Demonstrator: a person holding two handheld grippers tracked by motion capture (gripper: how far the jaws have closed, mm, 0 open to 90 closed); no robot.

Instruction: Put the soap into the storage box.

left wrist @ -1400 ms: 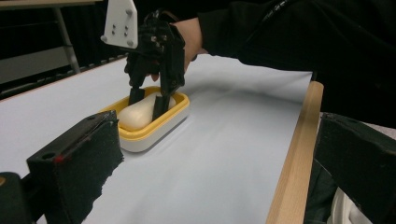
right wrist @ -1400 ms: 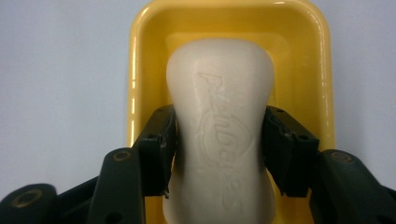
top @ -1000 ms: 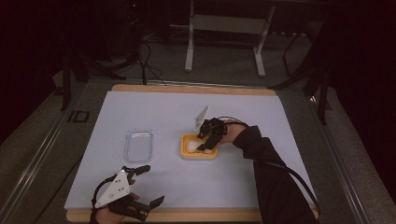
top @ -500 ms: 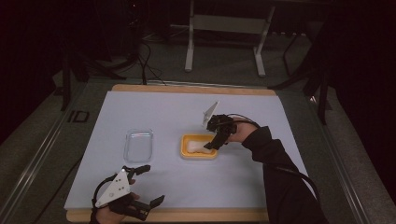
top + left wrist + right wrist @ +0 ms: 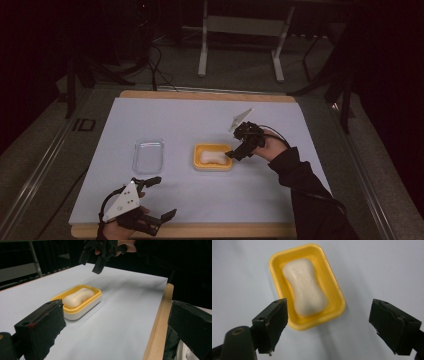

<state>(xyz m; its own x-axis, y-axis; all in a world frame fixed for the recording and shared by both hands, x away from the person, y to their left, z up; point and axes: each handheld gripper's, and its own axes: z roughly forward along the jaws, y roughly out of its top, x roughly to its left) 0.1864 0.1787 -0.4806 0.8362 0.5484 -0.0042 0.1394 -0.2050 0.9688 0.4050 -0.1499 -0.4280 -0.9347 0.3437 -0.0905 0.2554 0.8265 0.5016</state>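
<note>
Hovering: right gripper [image 5: 328, 327], jaws spread wide, empty, above the table.
Soap: white waisted bar of soap [image 5: 305, 287] ahead of and between those jaws, lying in the yellow rectangular plastic dish [image 5: 334, 290].
Handling: likely hard, light, slippery; pinch across its narrow waist.
Left gripper [image 5: 150, 200]: jaws wide, empty, well apart from the dish.

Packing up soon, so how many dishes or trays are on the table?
2: a yellow soap dish holding a white soap bar at mid-table, and a clear plastic tray to its left.
</note>
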